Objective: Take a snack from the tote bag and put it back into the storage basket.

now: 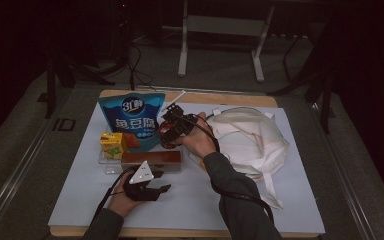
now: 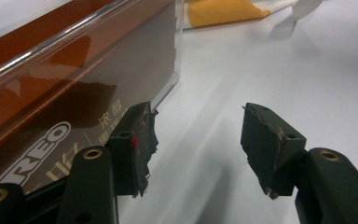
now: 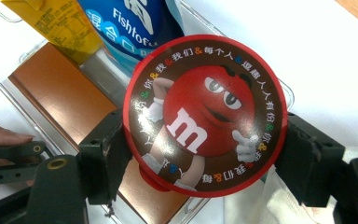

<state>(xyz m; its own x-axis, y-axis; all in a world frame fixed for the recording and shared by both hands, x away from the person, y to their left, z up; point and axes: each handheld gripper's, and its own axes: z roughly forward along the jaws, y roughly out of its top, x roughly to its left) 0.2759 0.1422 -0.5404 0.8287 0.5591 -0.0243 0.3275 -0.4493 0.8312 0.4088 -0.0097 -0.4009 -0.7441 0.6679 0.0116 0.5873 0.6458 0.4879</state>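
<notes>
The right gripper [image 3: 200, 163] has its 2 jaws clamped on the round candy tin [image 3: 205, 114], held above the clear tray [image 3: 37, 126], probably for placing; the left gripper [image 2: 198, 149] rests apart, empty, just beside the brown box [image 2: 51, 93].

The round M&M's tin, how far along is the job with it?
Done: the right hand-held gripper is shut on the round M&M's tin, held above the clear tray. In hand: carrying it. Left: setting it down, perhaps in the white bag. The left hand-held gripper sits open by the brown box.
</notes>
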